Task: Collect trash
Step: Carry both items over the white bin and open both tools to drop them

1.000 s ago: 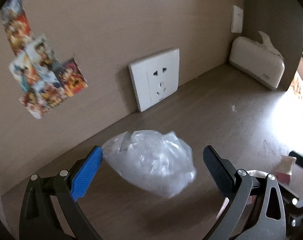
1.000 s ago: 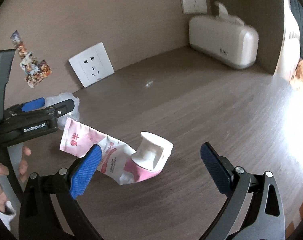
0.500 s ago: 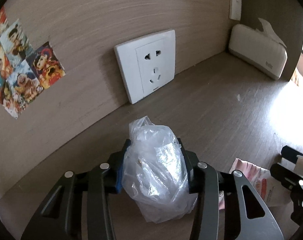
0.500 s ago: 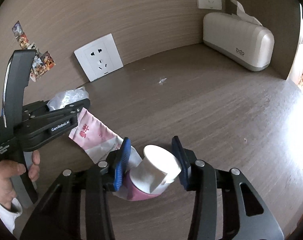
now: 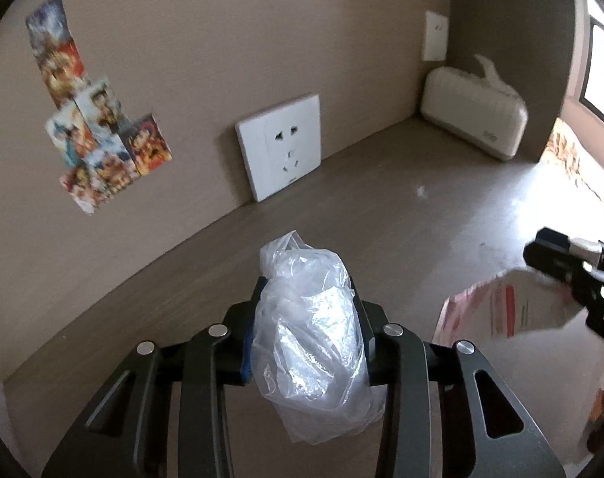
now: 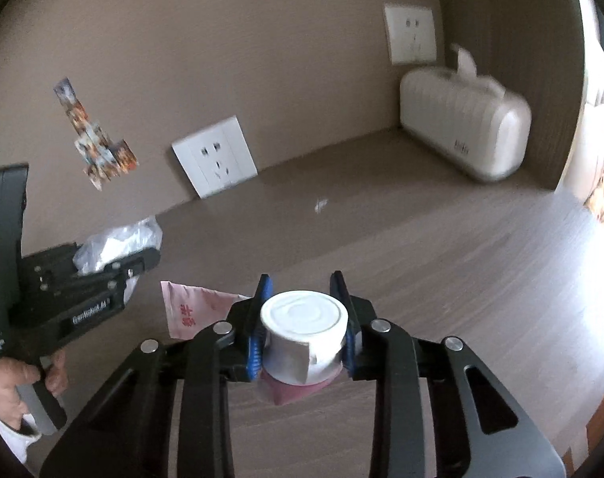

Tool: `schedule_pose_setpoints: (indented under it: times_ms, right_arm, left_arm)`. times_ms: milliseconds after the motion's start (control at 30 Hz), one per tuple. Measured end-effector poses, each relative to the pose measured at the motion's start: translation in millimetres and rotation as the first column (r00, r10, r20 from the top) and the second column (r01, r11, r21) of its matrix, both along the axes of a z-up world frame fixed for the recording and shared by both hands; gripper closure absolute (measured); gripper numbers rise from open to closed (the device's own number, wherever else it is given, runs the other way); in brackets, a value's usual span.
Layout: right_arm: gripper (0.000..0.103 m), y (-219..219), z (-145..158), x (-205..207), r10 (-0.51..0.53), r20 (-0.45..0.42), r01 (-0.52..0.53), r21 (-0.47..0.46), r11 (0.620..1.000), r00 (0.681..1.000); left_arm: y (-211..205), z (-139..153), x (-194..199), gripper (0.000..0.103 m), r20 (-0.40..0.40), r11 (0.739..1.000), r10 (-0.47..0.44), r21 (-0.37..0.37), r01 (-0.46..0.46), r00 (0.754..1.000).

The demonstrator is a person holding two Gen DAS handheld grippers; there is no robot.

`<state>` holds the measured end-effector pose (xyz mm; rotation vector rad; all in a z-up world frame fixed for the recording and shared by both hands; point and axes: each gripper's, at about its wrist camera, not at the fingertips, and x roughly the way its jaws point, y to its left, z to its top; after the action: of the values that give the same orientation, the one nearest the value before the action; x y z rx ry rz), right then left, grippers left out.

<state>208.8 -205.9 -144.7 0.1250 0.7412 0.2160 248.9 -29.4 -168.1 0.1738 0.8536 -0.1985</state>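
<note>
Pick-up step in hand over a brown wooden table (image 6: 441, 279), tissue box (image 6: 467, 119) far right. Left gripper (image 5: 308, 318), jaws closing on a crumpled clear plastic bag (image 5: 312, 342), long axis along the fingers. Right gripper (image 6: 302, 318), jaws closing on a pink tube (image 6: 190, 310) at its white cap (image 6: 304, 326), cap facing the camera, body trailing left. Next, probably: carrying both to a bin, none in view.

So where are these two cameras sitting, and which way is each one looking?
Left wrist: rides the left hand-held gripper, looking down along its fingers at the clear plastic bag they are closing on; the right hand-held gripper shows at the right edge.
Right wrist: rides the right hand-held gripper, closing on the white-capped tube; the person's hand shows.
Shared: wall socket, tissue box, desk.
</note>
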Motion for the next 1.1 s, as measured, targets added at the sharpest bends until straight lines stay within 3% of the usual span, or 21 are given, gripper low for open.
schedule_pose_setpoints:
  times_ms: [233, 433, 633, 833, 1100]
  right_arm:
    - [0.072, -25, 45, -33, -0.005, 0.092, 0.012, -0.071, 0.997, 0.996]
    - [0.072, -70, 79, -75, -0.055, 0.162, 0.076, -0.124, 0.989, 0.985]
    - [0.072, -127, 96, -123, -0.142, 0.191, 0.172, -0.152, 0.973, 0.971]
    - [0.072, -185, 97, -175, -0.243, 0.184, 0.276, -0.181, 0.944, 0.952]
    - [0.072, -258, 62, -232, -0.378, 0.095, 0.39, -0.192, 0.901, 0.921]
  left_arm:
    - [-29, 38, -28, 0.068, 0.033, 0.997, -0.057, -0.046, 0.058, 0.998]
    - [-82, 60, -57, 0.068, 0.061, 0.989, -0.137, -0.055, 0.141, 0.989]
    - [-148, 75, -96, 0.068, 0.083, 0.964, -0.253, -0.06, 0.259, 0.964]
    - [-224, 74, -140, 0.068, 0.065, 0.914, -0.394, -0.077, 0.399, 0.917]
    - [-311, 36, -191, 0.068, -0.014, 0.832, -0.551, -0.087, 0.548, 0.834]
